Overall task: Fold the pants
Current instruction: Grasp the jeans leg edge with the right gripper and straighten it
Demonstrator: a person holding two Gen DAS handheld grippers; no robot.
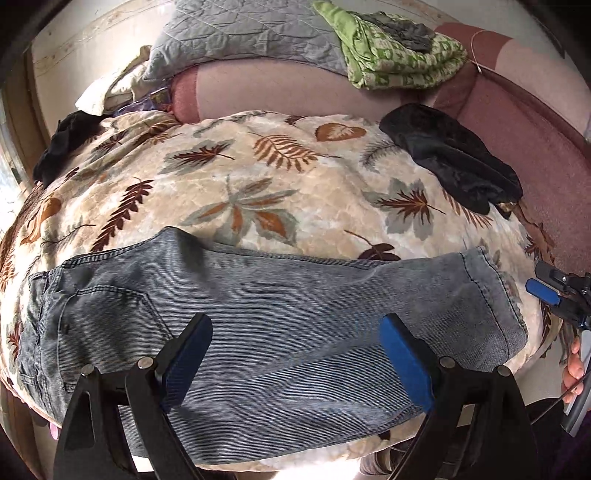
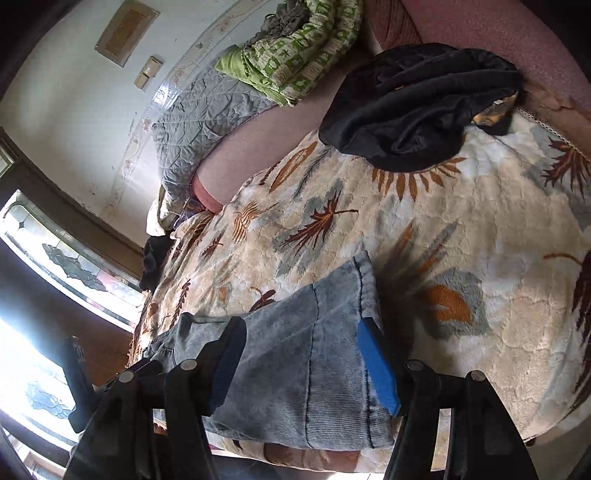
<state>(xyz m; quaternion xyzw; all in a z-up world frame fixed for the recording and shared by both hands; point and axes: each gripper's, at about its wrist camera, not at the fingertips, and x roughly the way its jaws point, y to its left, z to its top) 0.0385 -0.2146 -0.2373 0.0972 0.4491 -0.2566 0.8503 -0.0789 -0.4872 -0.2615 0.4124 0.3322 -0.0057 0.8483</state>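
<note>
Grey-blue corduroy pants lie folded lengthwise across a leaf-patterned blanket, waistband and back pocket at the left, leg hems at the right. My left gripper hovers open over the middle of the legs, its jaws wide apart and touching nothing. In the right wrist view the hem end of the pants lies under my right gripper. Its jaws stand apart on either side of the hem, and the pads do not press on it. The left wrist view shows the right gripper just off the hems.
A black garment lies crumpled on the blanket's far right corner. Another dark garment sits at the far left. A green patterned cloth and a grey quilt rest on the pink cushion behind. A window stands to the left.
</note>
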